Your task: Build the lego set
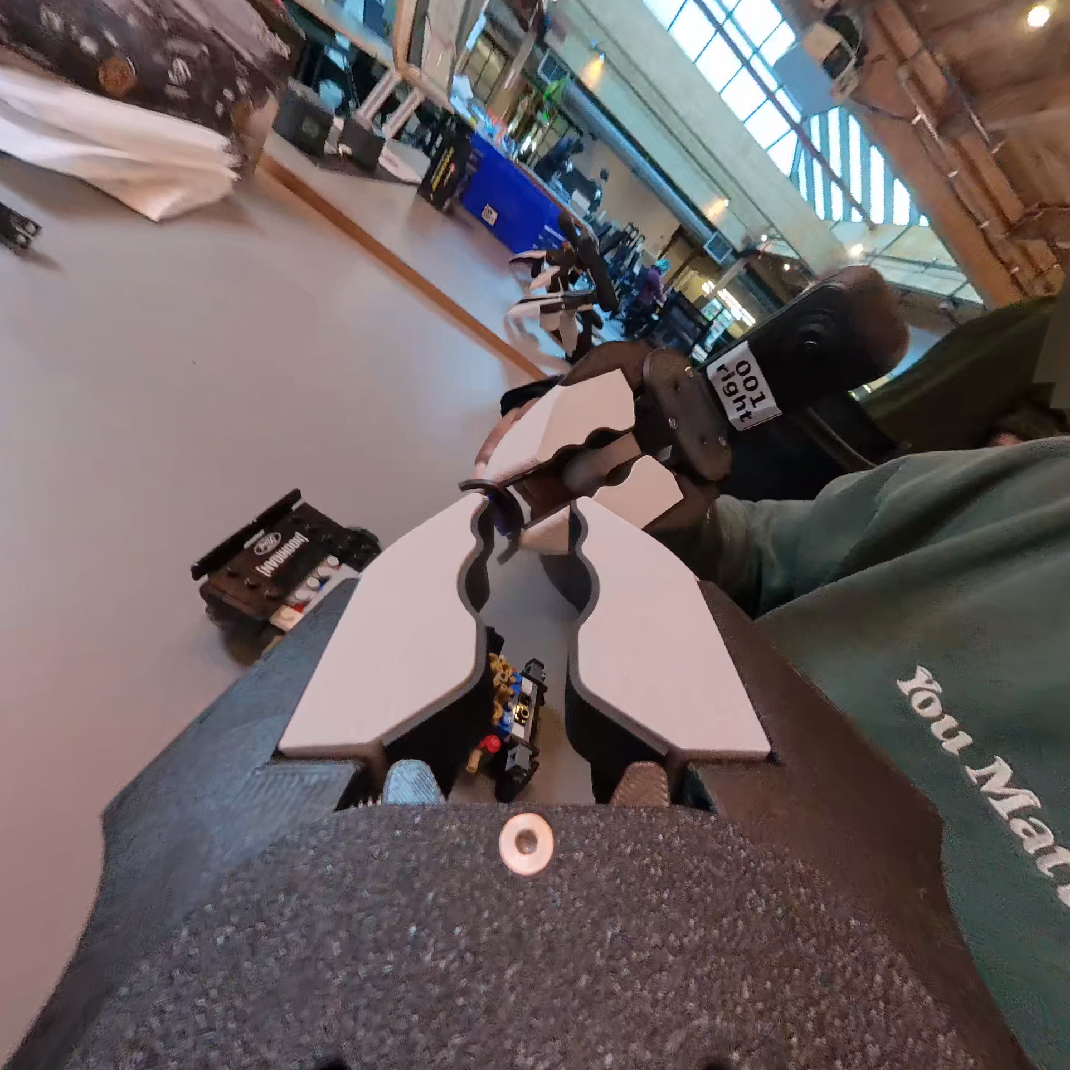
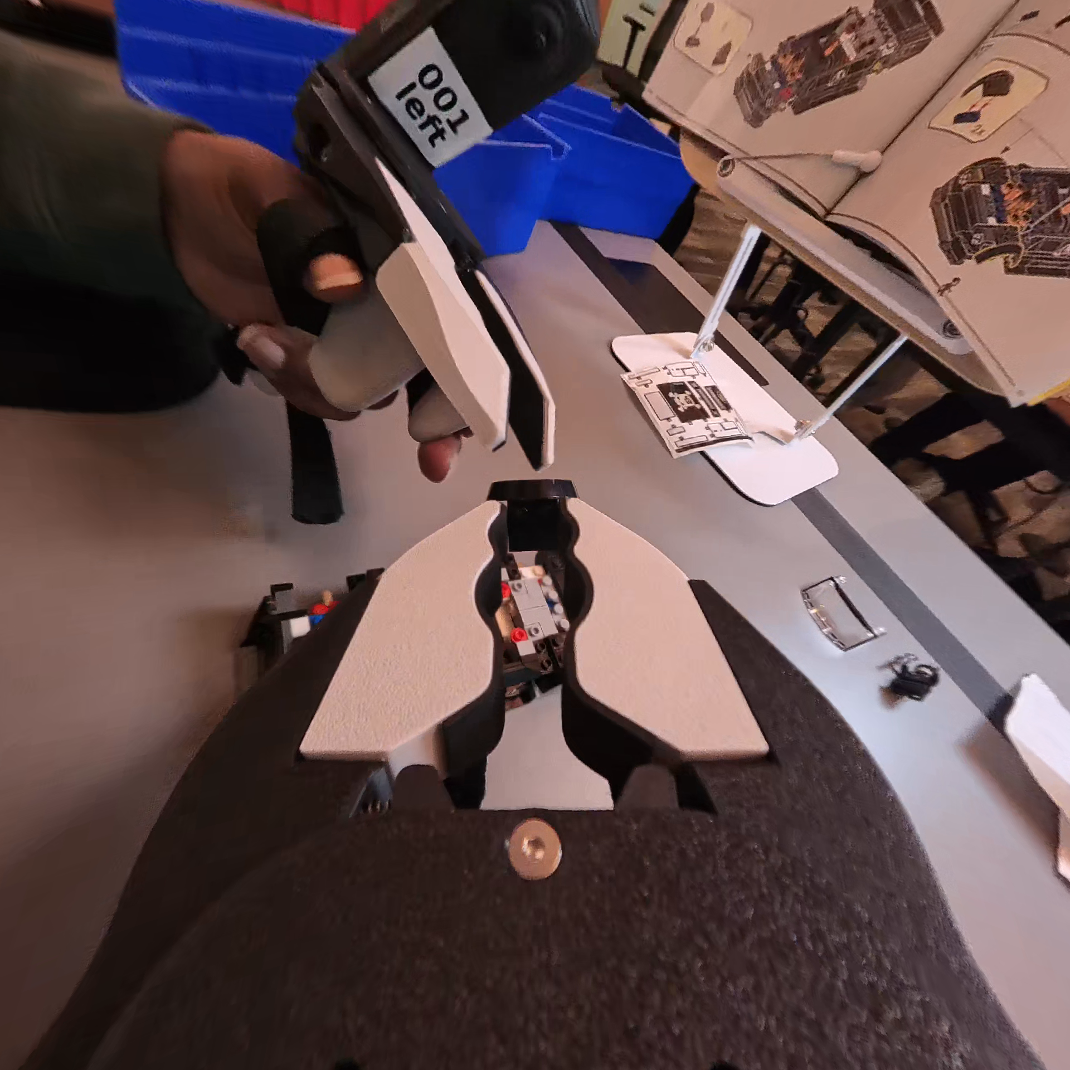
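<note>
The right gripper pinches a small black piece up high above the lego car on the surface, so the loose left gripper can reach it.

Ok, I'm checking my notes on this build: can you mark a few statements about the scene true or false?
The right gripper holds a black piece. True.
The instruction booklet lies flat on the table. False: it is propped on a white stand.
Blue bins sit behind the left gripper. True.
The left gripper grips the partly built model. False: it is open; the model rests on the table.
</note>
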Action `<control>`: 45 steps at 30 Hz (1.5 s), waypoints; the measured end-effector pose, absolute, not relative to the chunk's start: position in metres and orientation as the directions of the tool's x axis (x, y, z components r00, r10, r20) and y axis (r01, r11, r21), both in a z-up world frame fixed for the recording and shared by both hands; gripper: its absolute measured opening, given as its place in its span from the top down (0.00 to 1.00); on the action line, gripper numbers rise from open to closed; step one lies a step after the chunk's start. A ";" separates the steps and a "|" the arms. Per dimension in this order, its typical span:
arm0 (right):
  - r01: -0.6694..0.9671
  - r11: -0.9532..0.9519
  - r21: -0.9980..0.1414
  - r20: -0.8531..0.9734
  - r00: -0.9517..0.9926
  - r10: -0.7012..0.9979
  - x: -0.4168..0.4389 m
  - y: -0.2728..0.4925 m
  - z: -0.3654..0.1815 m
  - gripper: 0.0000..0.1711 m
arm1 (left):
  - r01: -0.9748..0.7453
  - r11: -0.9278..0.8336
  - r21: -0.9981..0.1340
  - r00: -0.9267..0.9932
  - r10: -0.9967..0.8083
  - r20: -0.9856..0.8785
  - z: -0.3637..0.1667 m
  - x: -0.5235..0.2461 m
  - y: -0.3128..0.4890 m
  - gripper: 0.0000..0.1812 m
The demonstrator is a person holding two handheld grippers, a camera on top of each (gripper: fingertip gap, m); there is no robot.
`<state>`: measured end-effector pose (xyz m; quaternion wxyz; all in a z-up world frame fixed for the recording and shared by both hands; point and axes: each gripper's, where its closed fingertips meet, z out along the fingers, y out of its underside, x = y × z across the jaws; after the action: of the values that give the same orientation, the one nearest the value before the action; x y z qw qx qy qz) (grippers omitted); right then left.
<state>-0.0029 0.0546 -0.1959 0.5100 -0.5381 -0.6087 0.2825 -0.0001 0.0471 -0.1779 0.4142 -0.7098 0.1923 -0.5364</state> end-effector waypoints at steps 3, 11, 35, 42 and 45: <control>0.399 0.301 -0.866 0.367 0.099 0.925 -0.004 0.055 -0.200 0.91 | 0.142 -0.605 -0.783 0.354 -0.708 0.611 -0.184 0.004 0.045 0.91; 0.444 0.370 -0.816 0.458 0.107 0.882 -0.005 0.056 -0.204 0.91 | 0.128 -0.618 -0.776 0.401 -0.683 0.610 -0.195 0.001 0.051 1.00; 0.512 0.126 -0.850 0.255 0.189 0.948 0.010 0.089 -0.218 0.87 | 0.303 -0.866 -0.398 0.318 -0.302 0.899 -0.245 -0.028 0.079 0.99; 0.601 0.041 -0.798 0.100 0.064 0.993 0.008 0.086 -0.237 0.96 | 0.276 -0.891 -0.362 0.367 -0.251 0.896 -0.260 -0.025 0.081 0.99; 0.652 0.068 -0.755 0.098 0.009 0.995 0.005 0.087 -0.244 0.96 | 0.281 -0.894 -0.350 0.363 -0.239 0.901 -0.261 -0.026 0.081 0.99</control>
<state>0.0045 0.0873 -0.2442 0.3277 -0.6302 -0.6533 0.2621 -0.0264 0.0812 -0.2611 0.2303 -0.7929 -0.0133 -0.5640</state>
